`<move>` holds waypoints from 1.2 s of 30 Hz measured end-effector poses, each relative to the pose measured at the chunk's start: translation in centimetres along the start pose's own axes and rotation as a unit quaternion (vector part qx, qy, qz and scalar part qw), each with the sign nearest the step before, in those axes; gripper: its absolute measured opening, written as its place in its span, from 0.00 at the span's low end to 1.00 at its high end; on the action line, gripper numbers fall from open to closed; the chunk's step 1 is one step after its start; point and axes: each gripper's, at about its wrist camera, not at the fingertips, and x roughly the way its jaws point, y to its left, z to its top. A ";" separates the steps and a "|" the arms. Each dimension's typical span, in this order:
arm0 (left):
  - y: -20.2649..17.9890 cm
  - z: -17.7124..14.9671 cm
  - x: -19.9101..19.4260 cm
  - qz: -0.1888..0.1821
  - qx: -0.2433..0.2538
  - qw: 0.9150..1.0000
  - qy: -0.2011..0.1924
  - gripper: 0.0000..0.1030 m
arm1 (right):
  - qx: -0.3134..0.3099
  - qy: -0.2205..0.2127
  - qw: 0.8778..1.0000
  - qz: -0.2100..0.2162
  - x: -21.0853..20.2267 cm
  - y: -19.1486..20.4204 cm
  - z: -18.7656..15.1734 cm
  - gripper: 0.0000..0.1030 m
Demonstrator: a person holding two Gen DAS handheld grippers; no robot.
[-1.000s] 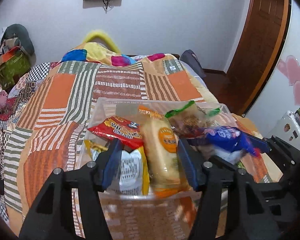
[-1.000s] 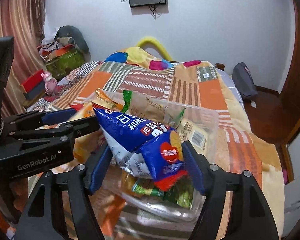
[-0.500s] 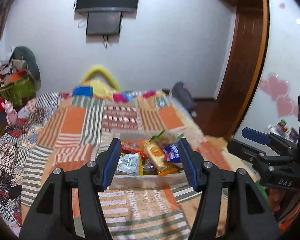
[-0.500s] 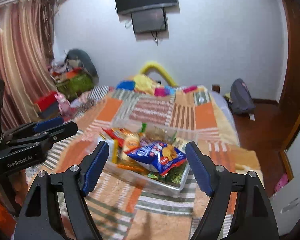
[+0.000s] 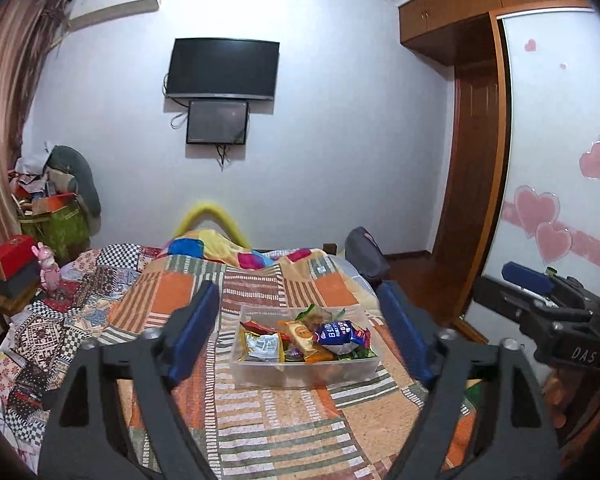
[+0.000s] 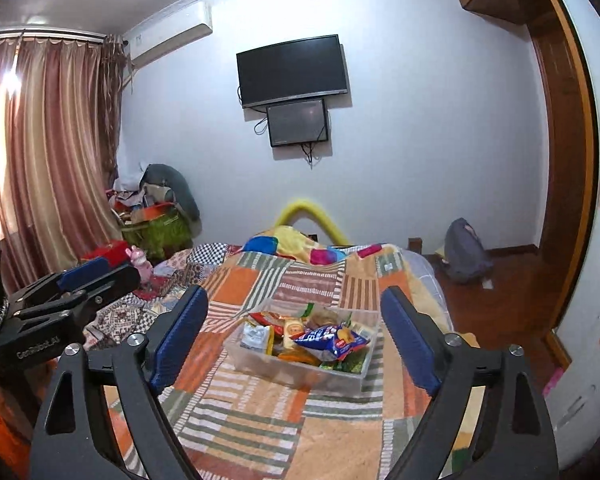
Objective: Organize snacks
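Several snack packets are gathered in a clear plastic tub on the patchwork bedspread, well ahead of both claws; nothing is held; left gripper and right gripper are opening, suggesting sorting is judged finished.

Black arms with blue pads on the left gripper, and the same black and blue on the right gripper. Between them, a clear plastic tub, and what a mix inside: a blue packet with a red patch, a yellow-orange bar, a red wrapper at nine o'clock, a silver-white pack, green foil at five o'clock. Underneath, a patchwork blanket in orange, rust and olive-green stripes on cream. At ten o'clock, a black-and-white check quilt. Pink satin curtains, lilac-white wall, two black screens at twelve, pink hearts at three.
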 end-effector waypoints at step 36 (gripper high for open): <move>-0.2 -2.6 -1.0 0.021 -0.001 1.000 0.002 0.99 | -0.015 0.000 1.000 -0.018 -0.9 0.6 -2.4 1.00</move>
